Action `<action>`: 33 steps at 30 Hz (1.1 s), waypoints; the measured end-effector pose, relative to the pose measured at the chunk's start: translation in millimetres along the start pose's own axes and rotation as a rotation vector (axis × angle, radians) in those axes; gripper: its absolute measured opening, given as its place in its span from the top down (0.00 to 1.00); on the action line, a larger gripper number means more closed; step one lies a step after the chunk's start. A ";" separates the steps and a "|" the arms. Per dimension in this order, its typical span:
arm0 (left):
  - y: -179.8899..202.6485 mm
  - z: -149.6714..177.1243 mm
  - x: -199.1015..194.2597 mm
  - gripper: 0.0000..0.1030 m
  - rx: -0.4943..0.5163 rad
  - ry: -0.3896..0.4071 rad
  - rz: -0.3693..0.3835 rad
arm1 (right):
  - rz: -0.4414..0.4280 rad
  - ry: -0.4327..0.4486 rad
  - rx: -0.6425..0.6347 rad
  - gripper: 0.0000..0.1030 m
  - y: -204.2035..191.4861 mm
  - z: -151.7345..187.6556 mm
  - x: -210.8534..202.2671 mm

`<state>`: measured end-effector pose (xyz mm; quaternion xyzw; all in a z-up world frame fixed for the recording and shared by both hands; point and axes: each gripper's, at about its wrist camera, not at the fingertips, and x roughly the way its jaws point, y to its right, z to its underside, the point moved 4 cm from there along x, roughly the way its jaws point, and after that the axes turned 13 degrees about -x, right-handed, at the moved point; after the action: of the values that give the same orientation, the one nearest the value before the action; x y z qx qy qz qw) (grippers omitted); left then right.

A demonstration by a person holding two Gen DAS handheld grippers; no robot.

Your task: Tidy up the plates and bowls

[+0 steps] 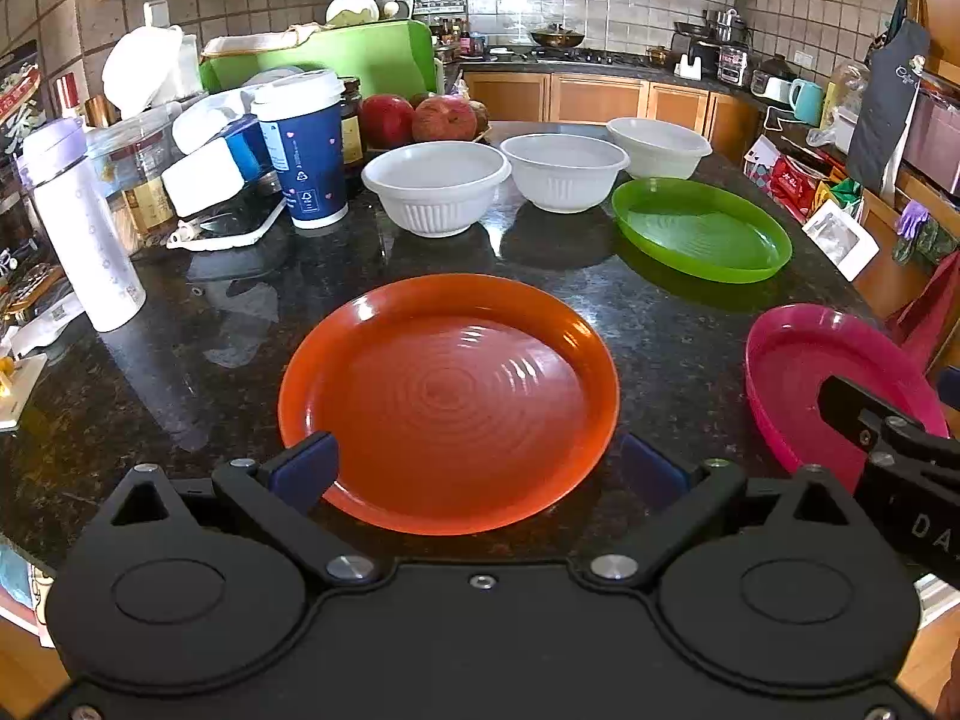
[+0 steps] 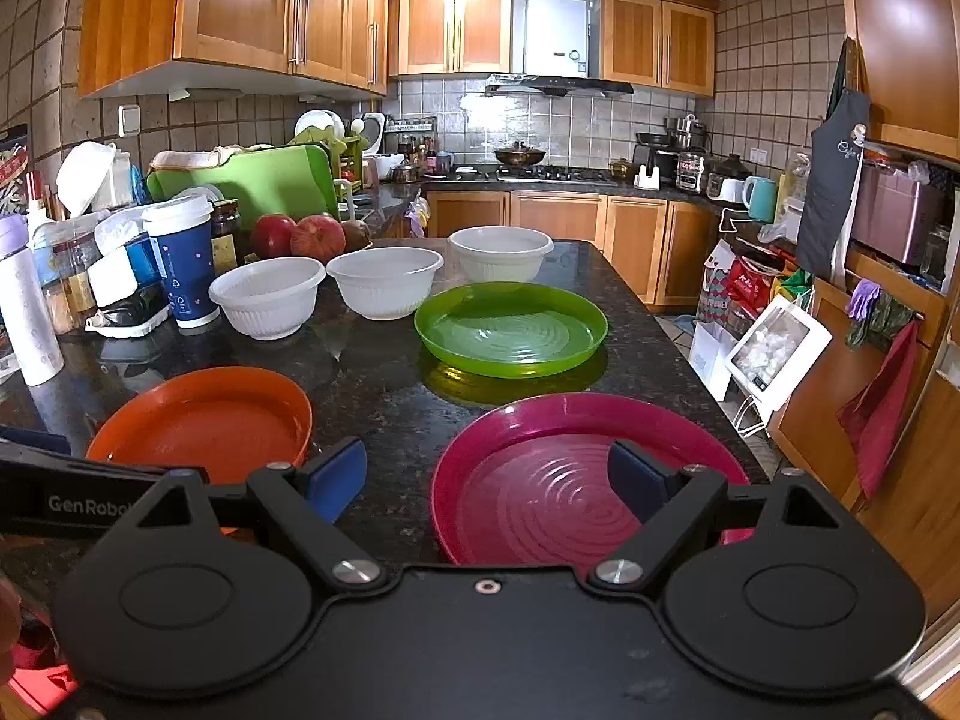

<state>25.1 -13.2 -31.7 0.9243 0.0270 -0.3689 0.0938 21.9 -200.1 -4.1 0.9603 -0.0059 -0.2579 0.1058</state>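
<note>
The left gripper [image 1: 477,468] has its jaws spread wide, the near rim of the orange plate [image 1: 447,402] lying between them; whether a blue pad touches that rim cannot be told. The plate is round, glossy plastic with concentric ridges, flat on the dark speckled stone surface [image 1: 660,324]. The right gripper [image 2: 486,480] also holds its jaws wide, around the left near rim of the pink plate [image 2: 540,480]: the right pad is over the plate's ridged floor, the left pad over bare surface [image 2: 384,396].

Beyond the right jaws lies the translucent green plate [image 2: 510,327], round and ridged alike. Behind it three white bowls [image 2: 384,282] stand upright in a row, their lower walls ribbed.

Only the right view shows the pink plate whole; in the left view it is cut off by the right gripper's body. The left view alone shows the orange plate entire. Round as they are, the plates have no long axis; all open upward.
</note>
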 end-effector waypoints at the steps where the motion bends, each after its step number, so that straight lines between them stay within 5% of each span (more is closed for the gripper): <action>1: 1.3 0.0 0.4 0.04 0.001 -0.002 0.001 | 0.001 -0.002 0.000 0.11 1.0 0.5 0.7; 26: 24.4 9.3 3.3 0.08 -0.012 -0.027 -0.020 | -0.020 -0.001 -0.011 0.11 11.1 6.4 11.1; 33: 25.9 10.6 2.7 0.17 -0.031 -0.019 -0.022 | -0.042 0.016 -0.012 0.11 14.5 6.6 11.5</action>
<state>22.9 -40.7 -37.1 0.9189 0.0417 -0.3782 0.1043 29.1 -216.3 -12.4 0.9617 0.0169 -0.2524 0.1059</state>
